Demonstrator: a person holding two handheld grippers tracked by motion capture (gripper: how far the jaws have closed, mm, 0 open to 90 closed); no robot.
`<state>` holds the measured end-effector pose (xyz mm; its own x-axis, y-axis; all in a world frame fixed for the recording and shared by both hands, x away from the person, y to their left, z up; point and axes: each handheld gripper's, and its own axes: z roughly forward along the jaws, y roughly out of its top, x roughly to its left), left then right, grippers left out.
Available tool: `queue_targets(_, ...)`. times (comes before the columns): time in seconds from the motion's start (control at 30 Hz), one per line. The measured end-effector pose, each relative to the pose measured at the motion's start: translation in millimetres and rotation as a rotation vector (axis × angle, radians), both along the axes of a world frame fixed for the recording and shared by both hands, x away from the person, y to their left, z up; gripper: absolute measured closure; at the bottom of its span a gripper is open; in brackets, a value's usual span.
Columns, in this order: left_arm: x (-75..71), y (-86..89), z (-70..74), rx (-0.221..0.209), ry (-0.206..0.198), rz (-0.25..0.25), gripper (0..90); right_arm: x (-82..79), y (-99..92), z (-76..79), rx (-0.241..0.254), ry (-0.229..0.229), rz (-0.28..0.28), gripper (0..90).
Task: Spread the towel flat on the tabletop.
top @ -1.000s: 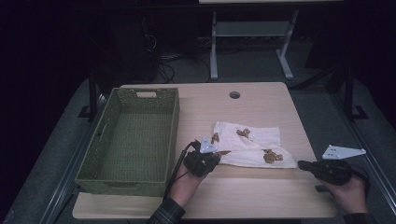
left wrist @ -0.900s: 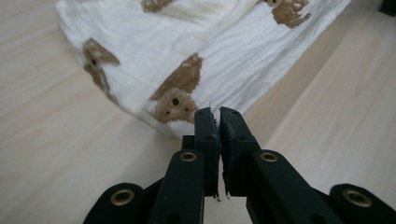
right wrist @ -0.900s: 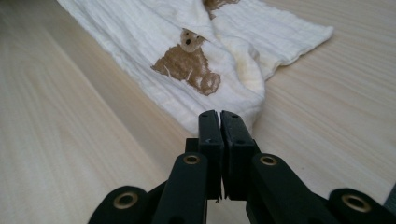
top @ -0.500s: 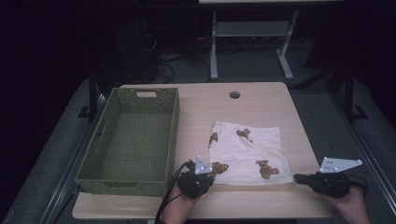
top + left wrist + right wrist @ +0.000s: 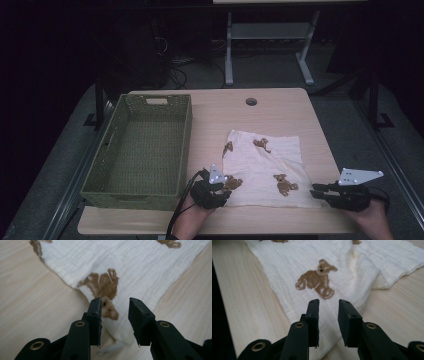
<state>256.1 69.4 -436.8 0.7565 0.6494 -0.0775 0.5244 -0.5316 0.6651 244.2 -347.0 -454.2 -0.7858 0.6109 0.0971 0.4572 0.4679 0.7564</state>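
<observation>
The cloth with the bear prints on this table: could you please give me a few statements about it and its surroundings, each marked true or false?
1. The cloth lies flat on the table. True.
2. The cloth lies inside the basket. False: the basket holds nothing, and the cloth lies to its right.
3. The left gripper is clamped shut on the cloth. False: its jaws have just been opening, a cloth corner loose between them.
4. The right gripper has its jaws apart over the cloth's edge. True.

I can read no text, label, brand, number or sign on anything here from my remote station
</observation>
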Motion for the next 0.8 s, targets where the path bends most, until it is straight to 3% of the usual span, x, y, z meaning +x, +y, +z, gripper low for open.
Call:
queue_targets(0.13,11.5,-5.2,0.1,-0.026,-0.008,0.006,59.5,9.7,1.3,0.5,-0.005,0.001,-0.026,69.2)
queue_targets(0.47,40.7,-22.2,5.1,0.004,-0.069,0.026,58.2,40.0,5.9,6.7,-0.011,-0.011,-0.064,69.2)
queue_targets(0.8,90.5,-22.1,2.3,0.009,-0.077,0.151,58.9,84.1,12.3,12.5,-0.024,-0.036,-0.062,68.0)
